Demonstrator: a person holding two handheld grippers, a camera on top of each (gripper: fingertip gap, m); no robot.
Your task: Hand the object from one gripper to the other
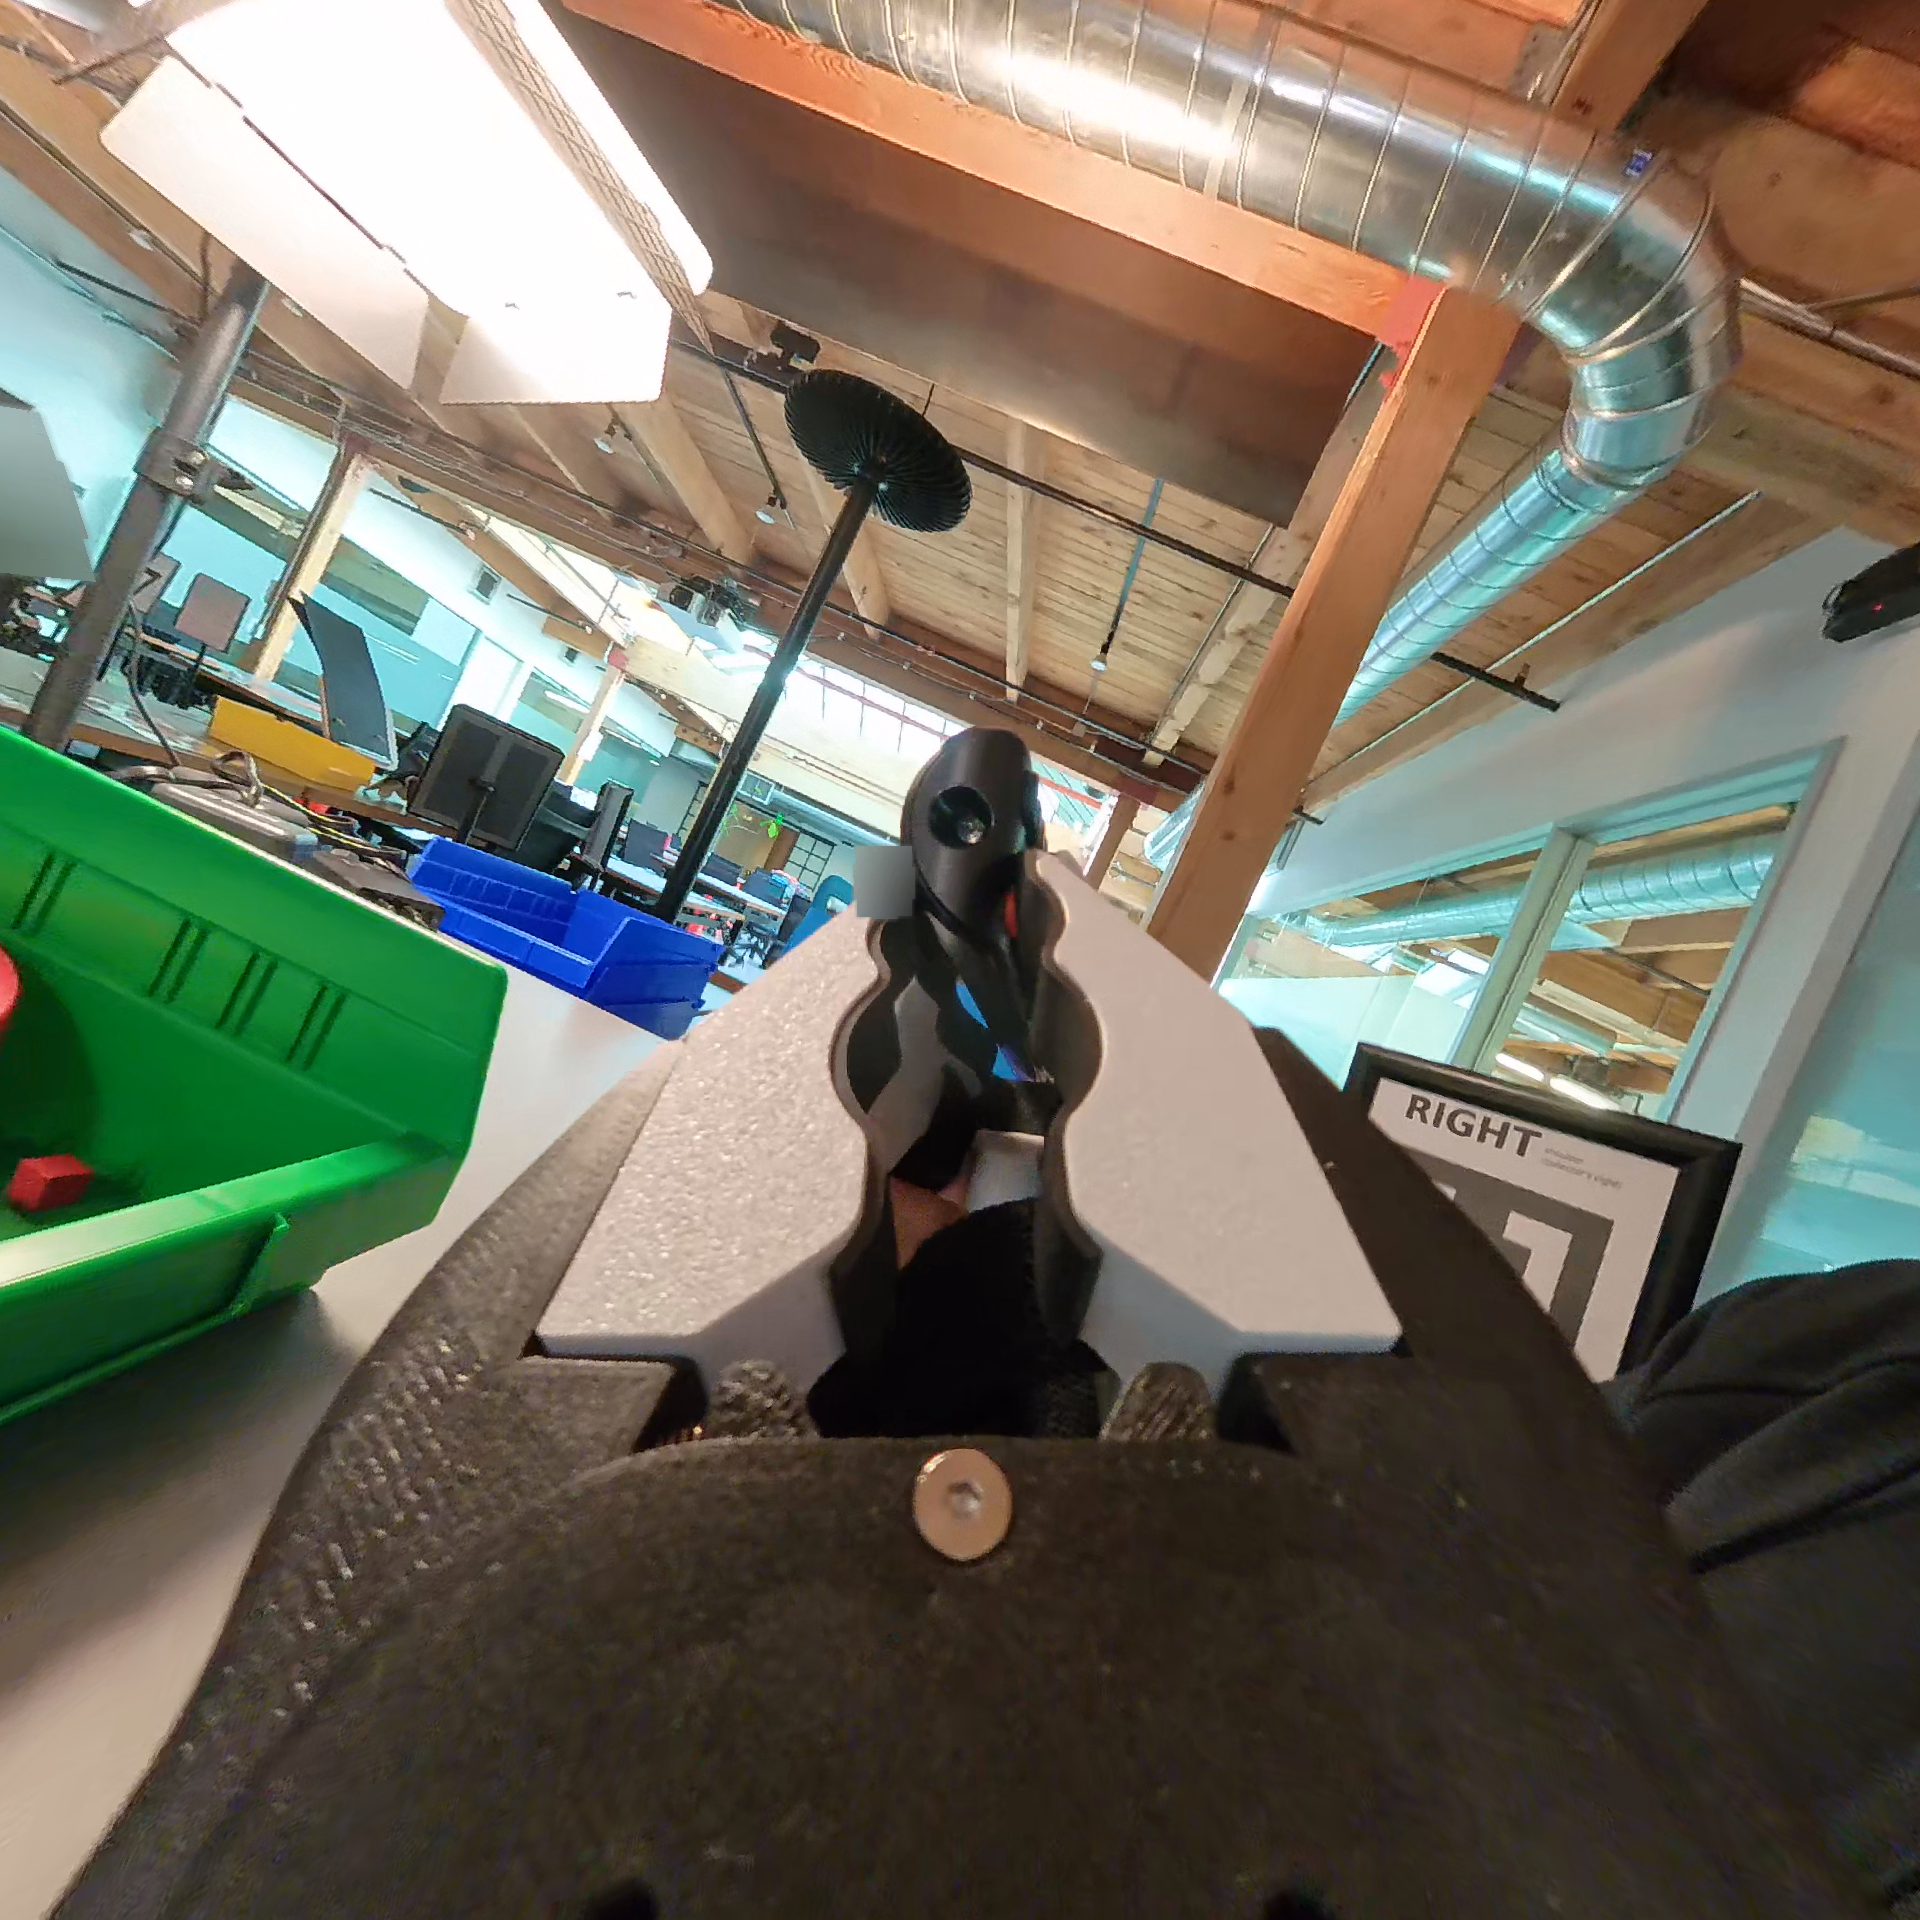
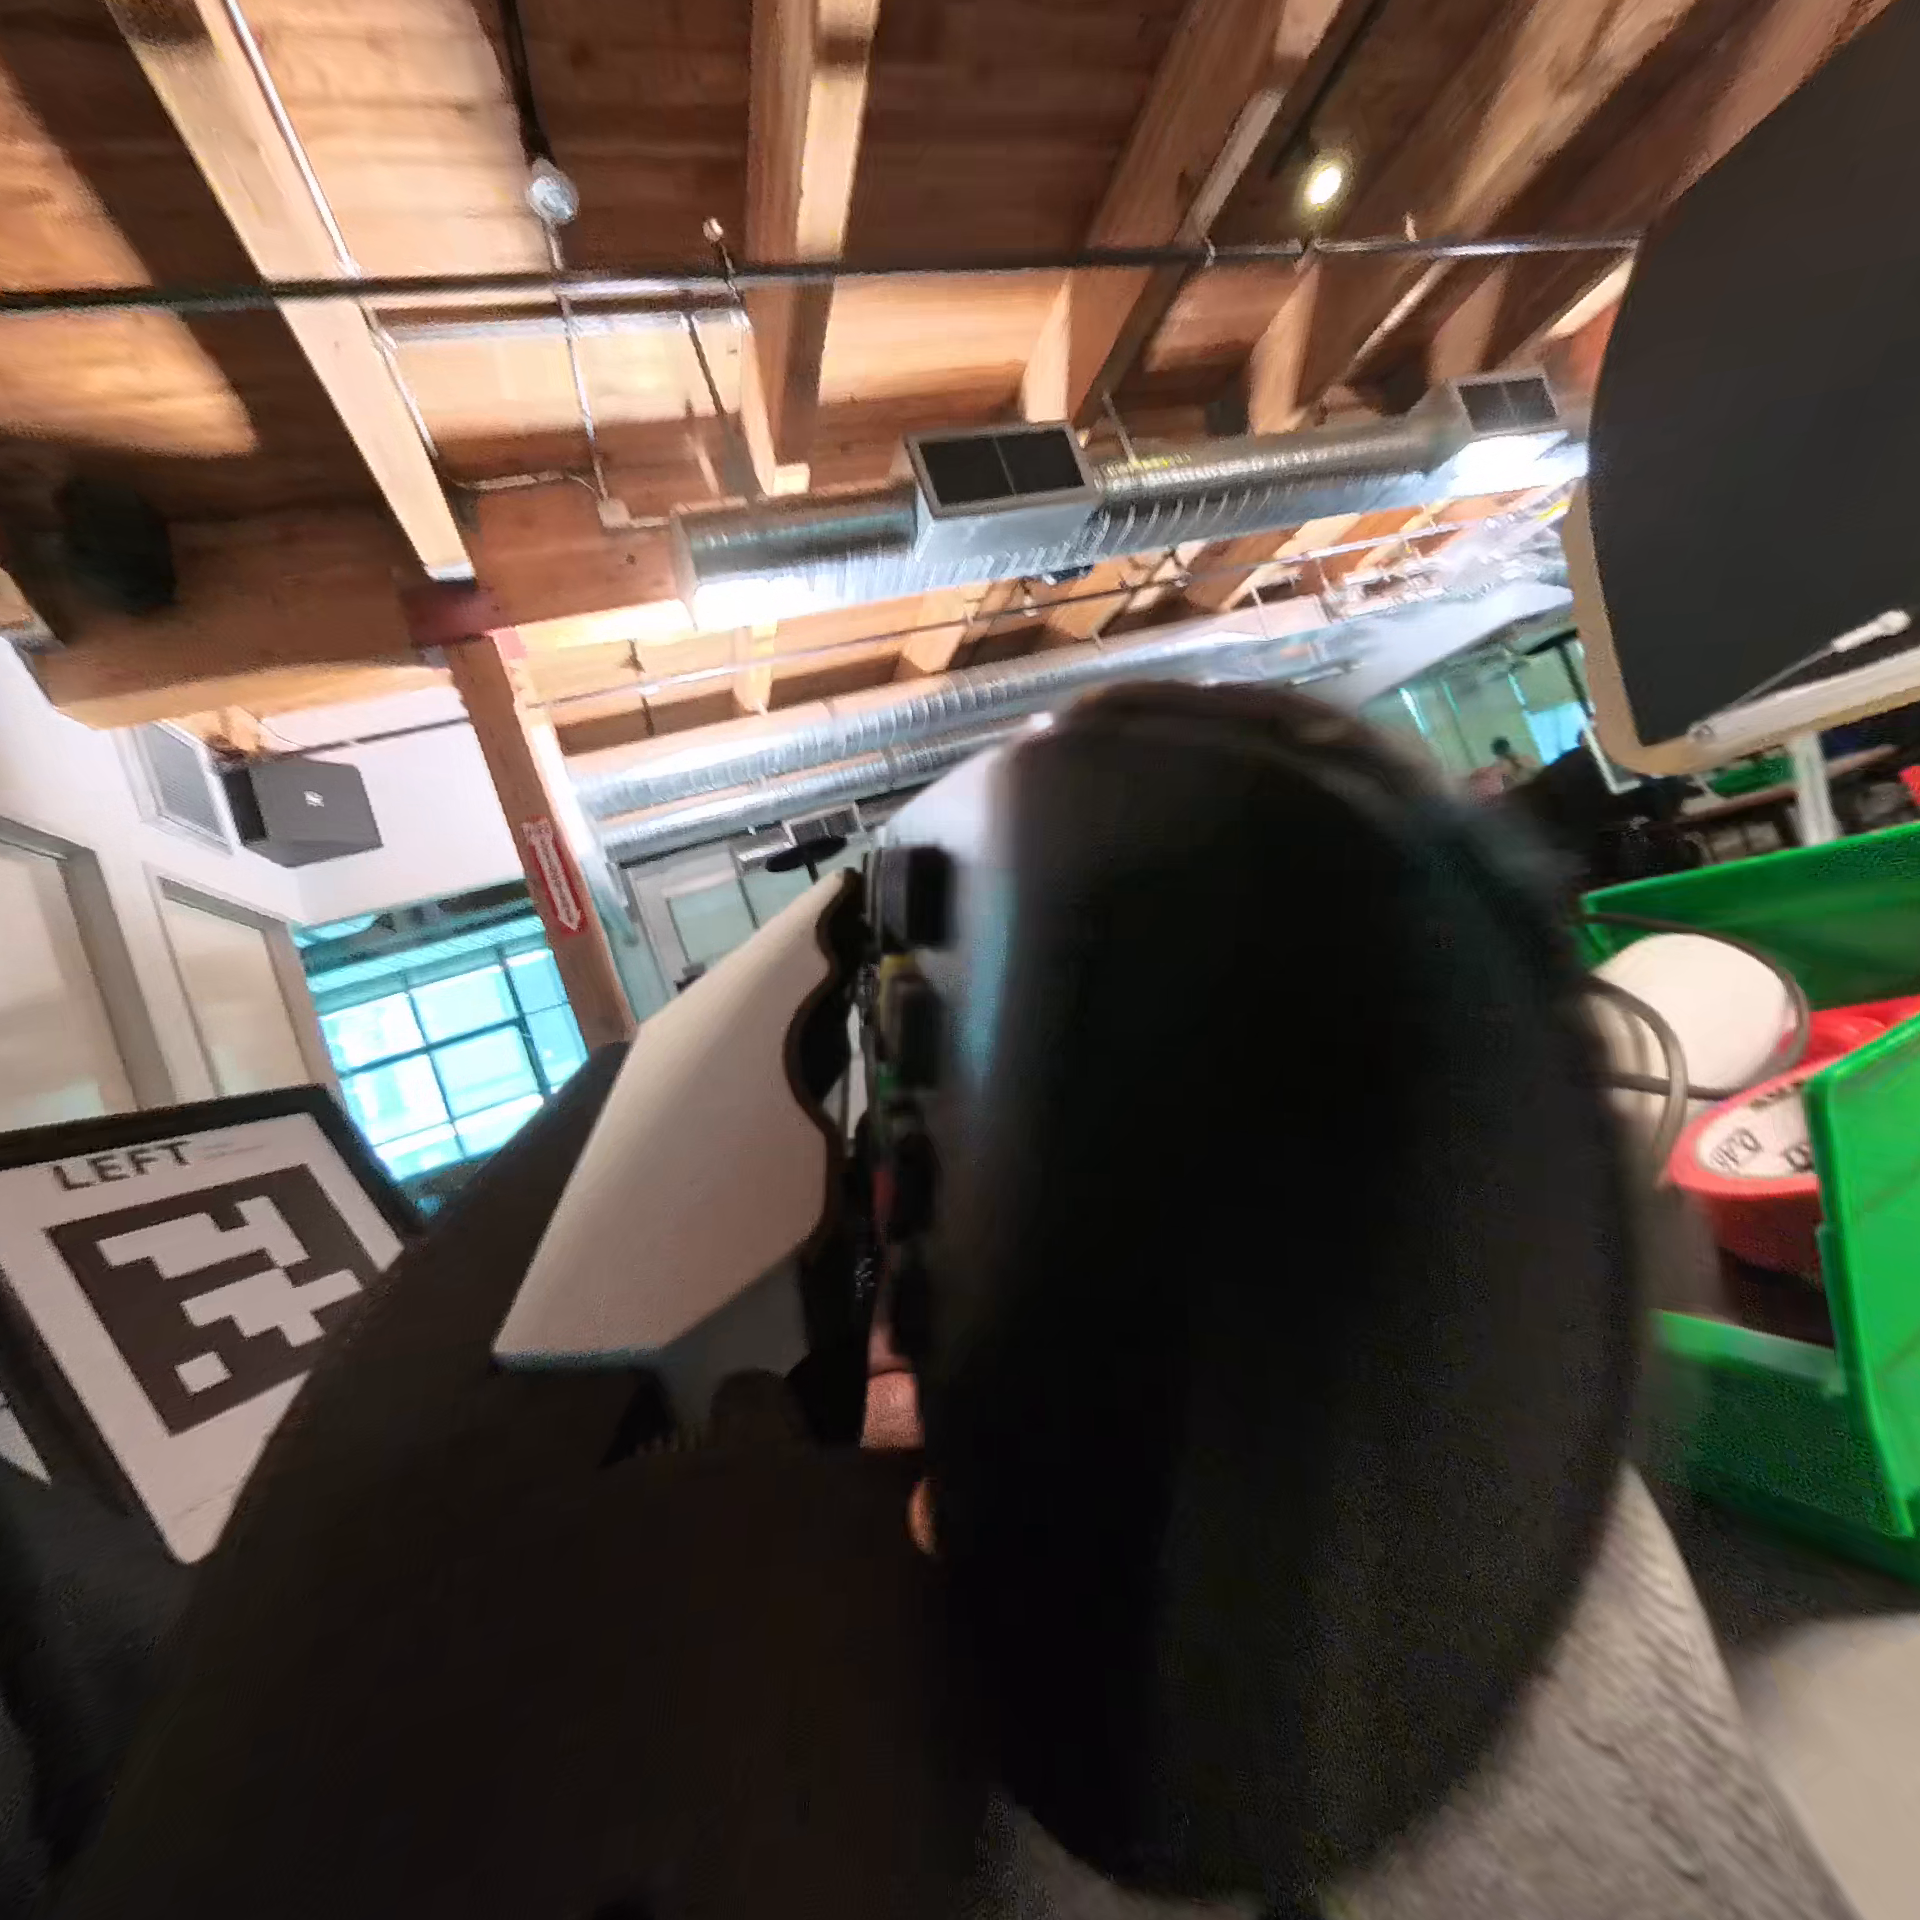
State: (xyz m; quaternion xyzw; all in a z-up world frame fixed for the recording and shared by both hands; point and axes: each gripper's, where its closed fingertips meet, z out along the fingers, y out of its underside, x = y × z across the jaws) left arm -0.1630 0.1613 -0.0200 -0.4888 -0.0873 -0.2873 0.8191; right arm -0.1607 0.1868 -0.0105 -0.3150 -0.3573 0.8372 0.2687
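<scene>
Tilting steeply upward toward the timber ceiling, the left hand-held gripper (image 1: 961,1039) has its grey fingers (image 1: 727,1164) drawn narrow around a black object (image 1: 971,821) whose rounded end sticks out past the tips. The right hand-held gripper (image 2: 894,1091) also points up, but a large dark blurred shape (image 2: 1268,1247) covers its right side; whether it grips anything cannot be told. On the worktop (image 1: 156,1507) sits a green bin (image 1: 239,997) holding red pieces (image 1: 47,1179); the right wrist view shows a roll of red tape (image 2: 1745,1174) and something white in it. A blue bin (image 1: 582,935) stands farther back.
</scene>
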